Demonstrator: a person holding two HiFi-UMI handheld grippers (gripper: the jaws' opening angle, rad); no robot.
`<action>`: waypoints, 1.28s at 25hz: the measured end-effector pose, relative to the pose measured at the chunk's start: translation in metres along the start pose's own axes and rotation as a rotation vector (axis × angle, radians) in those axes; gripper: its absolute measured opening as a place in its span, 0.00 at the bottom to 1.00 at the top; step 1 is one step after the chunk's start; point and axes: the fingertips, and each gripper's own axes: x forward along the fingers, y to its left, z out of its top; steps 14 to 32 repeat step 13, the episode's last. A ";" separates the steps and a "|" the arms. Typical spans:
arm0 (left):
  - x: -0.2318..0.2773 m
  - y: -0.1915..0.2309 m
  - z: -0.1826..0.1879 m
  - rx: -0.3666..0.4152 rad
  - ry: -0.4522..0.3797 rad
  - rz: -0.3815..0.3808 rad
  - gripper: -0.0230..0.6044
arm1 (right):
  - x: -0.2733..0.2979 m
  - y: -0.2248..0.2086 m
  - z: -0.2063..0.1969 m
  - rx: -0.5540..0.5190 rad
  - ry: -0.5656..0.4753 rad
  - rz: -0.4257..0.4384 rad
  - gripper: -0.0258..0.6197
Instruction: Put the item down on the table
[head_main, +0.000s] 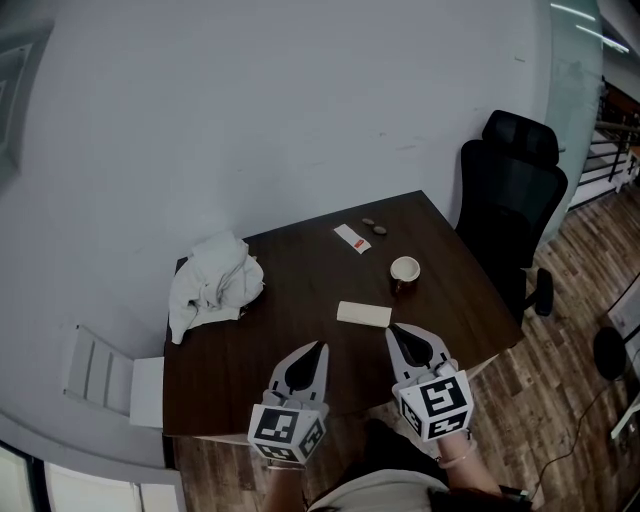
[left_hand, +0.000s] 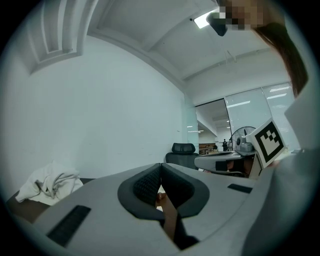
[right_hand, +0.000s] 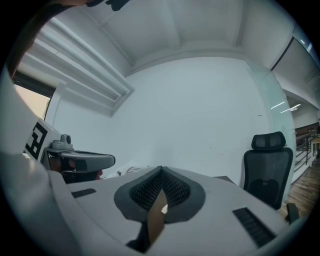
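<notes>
Your left gripper (head_main: 321, 346) and right gripper (head_main: 393, 328) both hover, jaws pressed together and empty, above the near edge of the table (head_main: 300, 280)

Two hand-held grippers sit side by side low in the head view, close to the person's body and pointing forward. The left gripper (head_main: 321, 347) angles its tip slightly rightward. The right gripper (head_main: 393, 329) angles its tip slightly leftward and reaches a little farther forward, so the tips converge. Each has a marker cube (head_main: 287, 430) at its rear. In both gripper views the dark ribbed pads (left_hand: 148, 182) meet at the tip, jaws fully together with nothing between them. The right wrist (head_main: 455, 455) shows just behind its cube.
</notes>
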 end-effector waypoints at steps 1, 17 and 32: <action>0.002 -0.001 -0.001 0.000 0.000 -0.003 0.07 | 0.000 -0.002 -0.001 0.003 0.000 -0.001 0.05; 0.043 -0.013 -0.009 0.002 0.019 -0.042 0.07 | 0.008 -0.028 -0.003 0.049 -0.030 0.031 0.05; 0.043 -0.013 -0.009 0.002 0.019 -0.042 0.07 | 0.008 -0.028 -0.003 0.049 -0.030 0.031 0.05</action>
